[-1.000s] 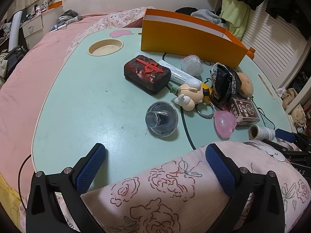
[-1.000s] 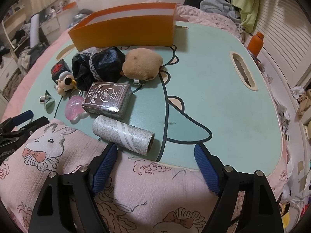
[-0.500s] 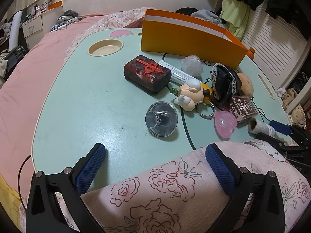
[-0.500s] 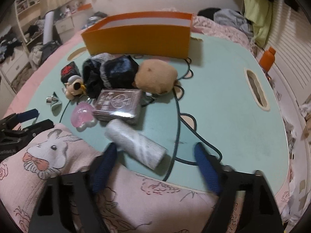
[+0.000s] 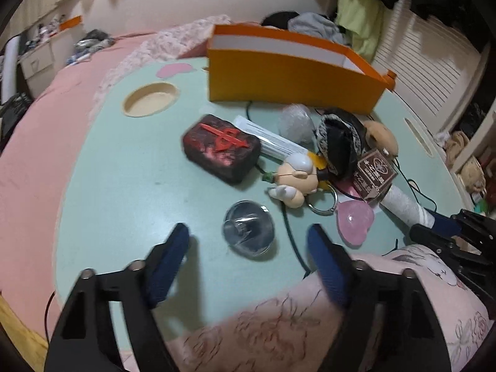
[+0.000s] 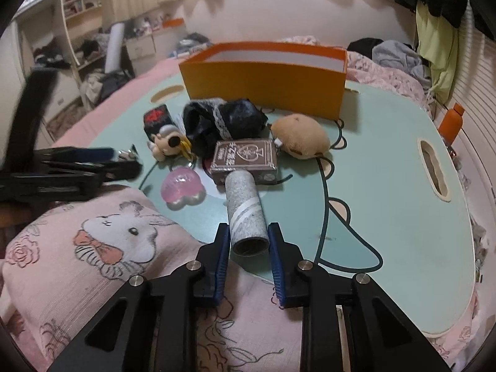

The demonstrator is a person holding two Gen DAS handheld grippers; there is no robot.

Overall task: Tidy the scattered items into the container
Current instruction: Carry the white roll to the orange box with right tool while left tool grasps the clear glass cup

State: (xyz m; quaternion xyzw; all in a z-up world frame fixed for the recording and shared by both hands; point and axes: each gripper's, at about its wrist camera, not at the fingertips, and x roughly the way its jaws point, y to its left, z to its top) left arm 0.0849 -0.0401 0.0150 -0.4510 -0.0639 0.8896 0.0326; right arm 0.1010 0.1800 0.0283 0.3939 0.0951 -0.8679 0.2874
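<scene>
The orange box stands open at the back of the mint table. My right gripper is shut on the near end of a grey paper roll, which points away toward the brown card box. The jaws of my left gripper are closing, and a clear glass piece lies between the blue fingertips, untouched by the pads. Beyond it lie a red-and-black block, a doll keychain and a pink heart.
A black lace cloth, a brown plush, a white tube and a bubble-wrap ball crowd the space before the box. A pink printed cushion lies under both grippers. An orange bottle stands at the right edge.
The right jaws closed onto the grey roll, which swung from lying crosswise to pointing away. The left jaws narrowed and came forward around the clear glass piece.
</scene>
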